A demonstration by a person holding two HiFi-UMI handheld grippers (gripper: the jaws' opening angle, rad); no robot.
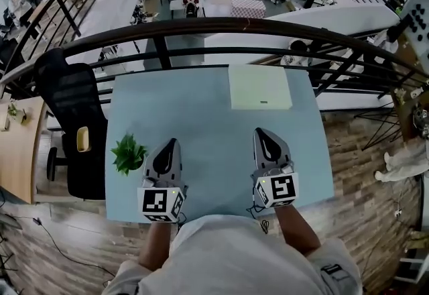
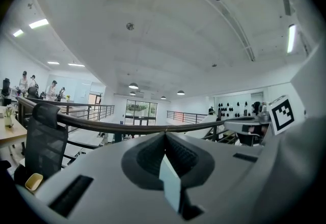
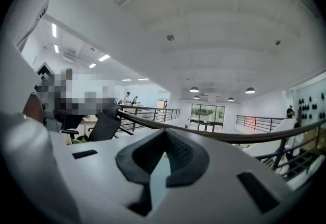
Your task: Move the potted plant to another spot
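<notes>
Potted plant [image 1: 129,154] just left of left tool [image 1: 171,143] — closed, empty; right tool [image 1: 262,133] closed, well apart

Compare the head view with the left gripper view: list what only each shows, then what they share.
Head view only: the small green potted plant at the left edge of the pale blue table, and a flat white box. Left gripper view only: the white ceiling with round lamps. Both: the black mesh office chair, the curved dark railing, and the left gripper, jaws together, empty.
</notes>
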